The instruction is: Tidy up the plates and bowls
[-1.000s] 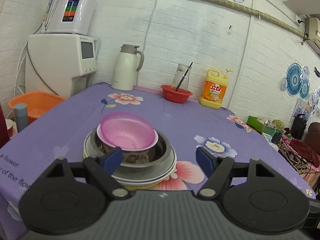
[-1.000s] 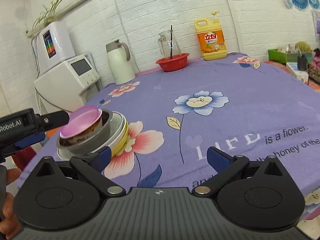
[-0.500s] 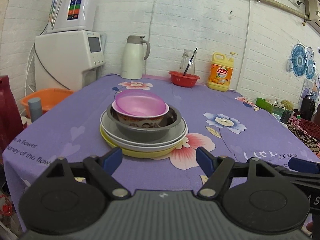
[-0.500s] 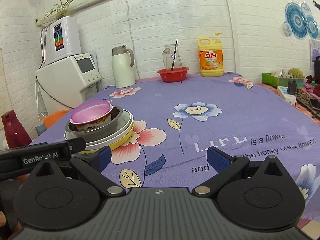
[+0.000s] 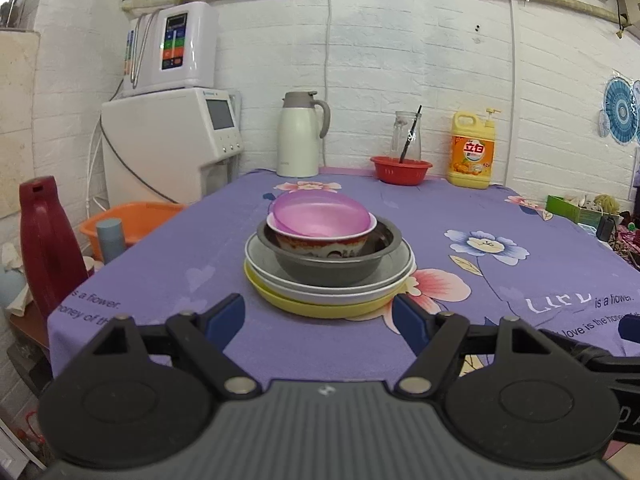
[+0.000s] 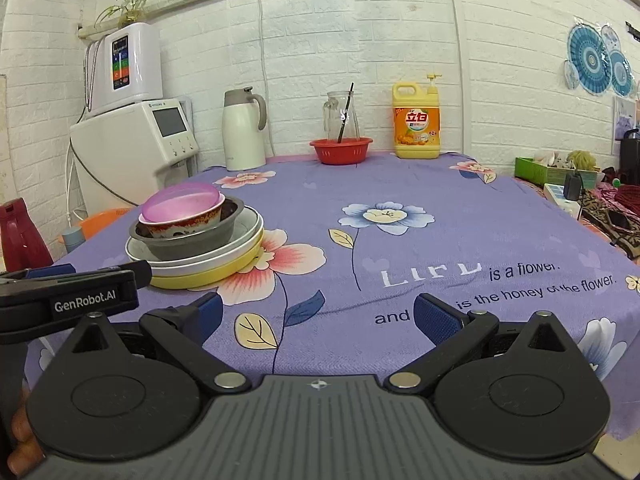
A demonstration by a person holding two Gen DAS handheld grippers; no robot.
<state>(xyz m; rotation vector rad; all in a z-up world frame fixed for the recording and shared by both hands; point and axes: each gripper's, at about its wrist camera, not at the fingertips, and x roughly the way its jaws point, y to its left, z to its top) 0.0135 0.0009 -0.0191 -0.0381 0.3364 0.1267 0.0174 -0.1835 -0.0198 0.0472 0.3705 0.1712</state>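
Pink plastic bowl [image 5: 320,213] is seen nested in a patterned bowl [image 5: 322,240], inside a grey metal bowl [image 5: 329,256], on a white plate [image 5: 332,285] and a yellow plate [image 5: 320,307], at the centre of the left wrist frame on the purple worktop [image 6: 440,216]. Left hand-held gripper [image 5: 319,320] and right hand-held gripper [image 6: 316,314] are held spread and empty, short of the stack. Tilted as it sits, the pink bowl could be knocked off by a careless nudge.
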